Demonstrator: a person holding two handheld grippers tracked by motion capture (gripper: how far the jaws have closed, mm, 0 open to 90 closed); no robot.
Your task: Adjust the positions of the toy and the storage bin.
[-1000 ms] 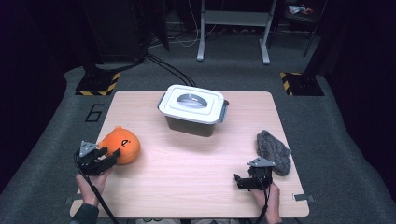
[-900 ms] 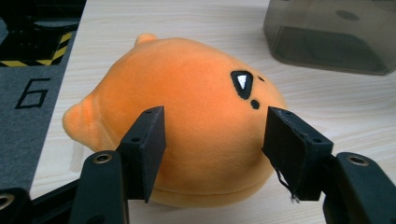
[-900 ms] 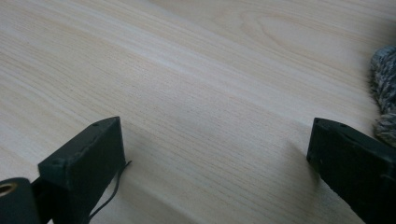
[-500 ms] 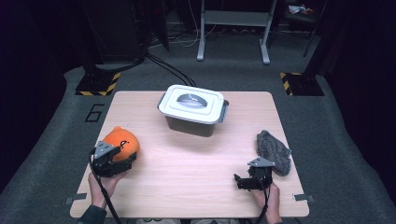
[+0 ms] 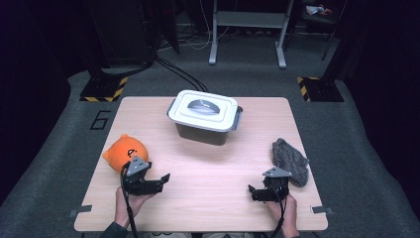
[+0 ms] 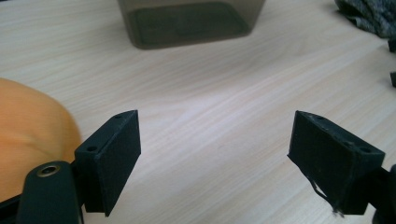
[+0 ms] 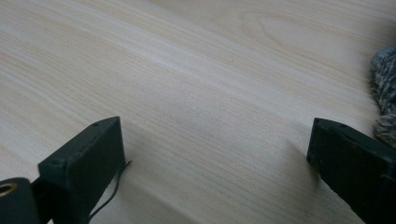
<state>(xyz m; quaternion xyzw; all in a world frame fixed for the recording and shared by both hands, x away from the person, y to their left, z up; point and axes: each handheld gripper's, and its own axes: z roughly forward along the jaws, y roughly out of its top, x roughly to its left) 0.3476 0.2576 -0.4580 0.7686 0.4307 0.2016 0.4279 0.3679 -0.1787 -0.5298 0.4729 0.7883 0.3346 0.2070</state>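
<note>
An orange round plush toy (image 5: 124, 150) lies at the table's left side; in the left gripper view the toy (image 6: 28, 140) bulges in beside the left jaw. My left gripper (image 5: 161, 182) rests just right of and in front of it, pointing right, open and empty (image 6: 215, 140). A dark plastic box with a white clip-on lid (image 5: 204, 113) stands at the table's middle back, and its base (image 6: 187, 21) lies ahead of the left gripper. My right gripper (image 5: 252, 192) sits at the front right, pointing left, open and empty (image 7: 217, 144). A grey knitted cloth (image 5: 289, 159) lies right beside it (image 7: 385, 93).
The light wooden table (image 5: 208, 198) has bare room between the two grippers and in front of the box. Dark carpet surrounds it, with cables and metal stand legs (image 5: 247, 34) on the floor behind.
My left gripper has slid to the right along the front of the orange toy and now points toward the table's middle. The toy, the box and the right gripper have stayed put.
</note>
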